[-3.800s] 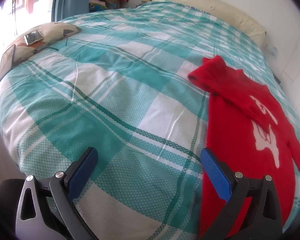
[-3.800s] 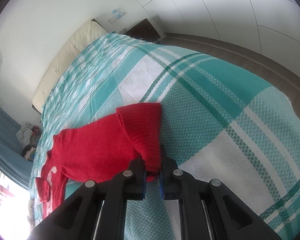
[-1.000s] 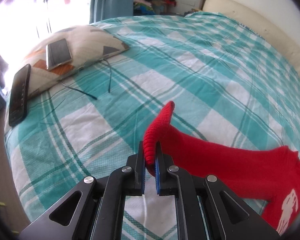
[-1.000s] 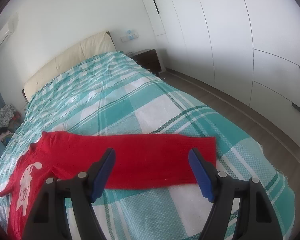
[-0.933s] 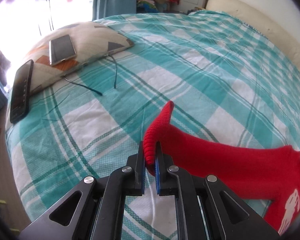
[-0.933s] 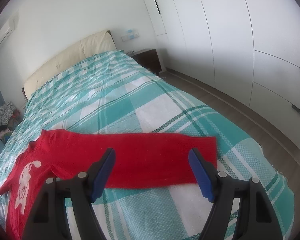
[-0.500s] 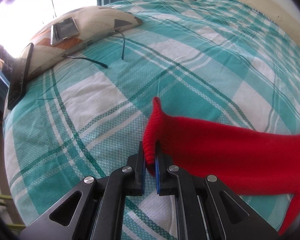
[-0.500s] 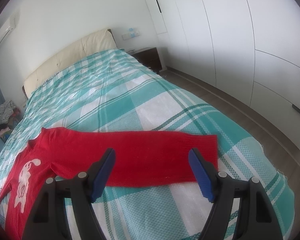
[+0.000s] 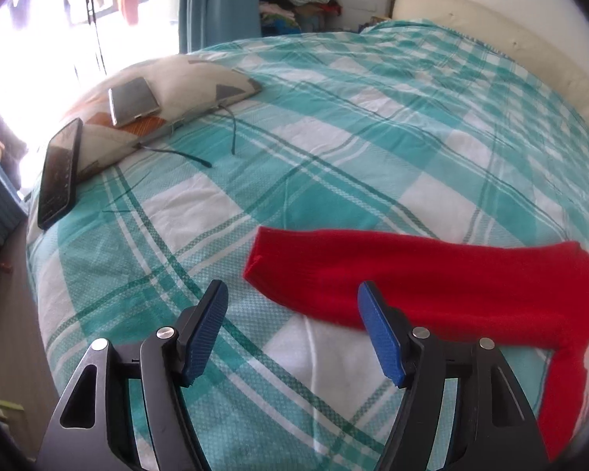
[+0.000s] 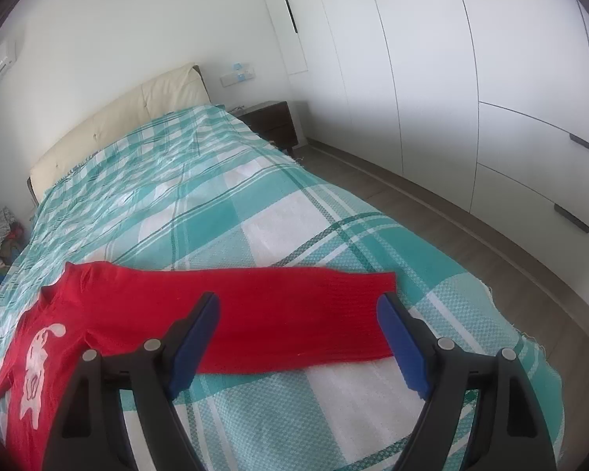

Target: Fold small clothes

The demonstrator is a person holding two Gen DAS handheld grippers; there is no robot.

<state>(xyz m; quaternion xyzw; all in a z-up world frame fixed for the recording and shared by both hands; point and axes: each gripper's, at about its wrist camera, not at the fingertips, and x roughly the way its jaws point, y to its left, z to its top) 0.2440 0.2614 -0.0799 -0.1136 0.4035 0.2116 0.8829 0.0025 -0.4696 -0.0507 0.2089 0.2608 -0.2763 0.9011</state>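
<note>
The left gripper (image 9: 292, 331) has just been opening and now stands wide with nothing between its blue pads; the cuff of the red sweater's left sleeve (image 9: 373, 274) lies flat on the checked bedspread (image 9: 333, 157) just ahead of it, free of the pads. Further ahead and to the left sit a patterned pillow (image 9: 184, 90) with a phone (image 9: 133, 100) on top and a second dark phone (image 9: 59, 172) leaning beside it. The right gripper (image 10: 302, 337) is likewise open and empty, hovering just short of the other sleeve (image 10: 294, 322), which runs straight across in front of it, cuff to the right. The red sweater (image 10: 98, 314) body, with its white figure, lies off to that gripper's left. So the garment looks spread out, both sleeves extended; judging by this, no fold is made yet, and all the folding remains.
</note>
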